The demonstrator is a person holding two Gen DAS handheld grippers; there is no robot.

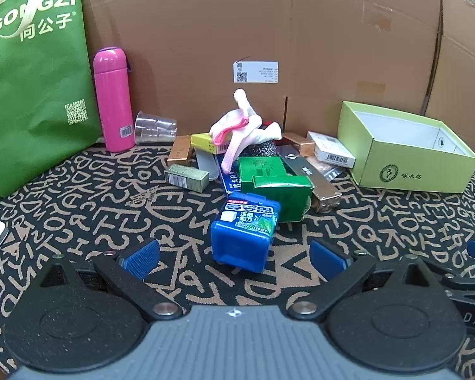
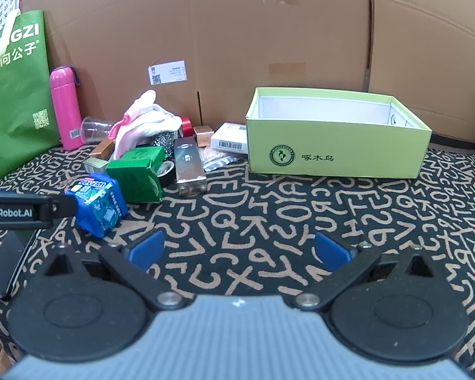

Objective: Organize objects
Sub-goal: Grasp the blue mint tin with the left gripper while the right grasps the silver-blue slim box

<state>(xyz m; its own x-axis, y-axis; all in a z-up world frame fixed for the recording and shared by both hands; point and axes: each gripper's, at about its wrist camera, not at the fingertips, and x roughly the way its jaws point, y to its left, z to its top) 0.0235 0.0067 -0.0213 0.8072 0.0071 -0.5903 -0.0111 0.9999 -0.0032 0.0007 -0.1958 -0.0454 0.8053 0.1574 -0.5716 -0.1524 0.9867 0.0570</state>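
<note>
Cardboard wall [image 1: 205, 31]: brown, closes off the back of the scene behind everything.
Patterned cloth [image 2: 269, 215]: black with tan letters, covers the surface under all the items.
Green bag [image 1: 31, 88]: stands at far left, its top cut off by the frame.
Lime box [image 2: 332, 155]: open, on the right, white inside; its floor is hidden by the near wall.
Pile [image 1: 256, 158]: small boxes, a green carton [image 1: 275, 183], a pale glove and a scouring pad heaped between the pink bottle [image 1: 112, 101] and the lime box; the lower items are hard to make out.
Left gripper [image 1: 234, 258]: fingers spread wide, a blue container [image 1: 245, 232] standing tilted between the tips, seemingly untouched by either pad.
Right gripper [image 2: 239, 251]: spread wide, holding nothing, over bare cloth.
</note>
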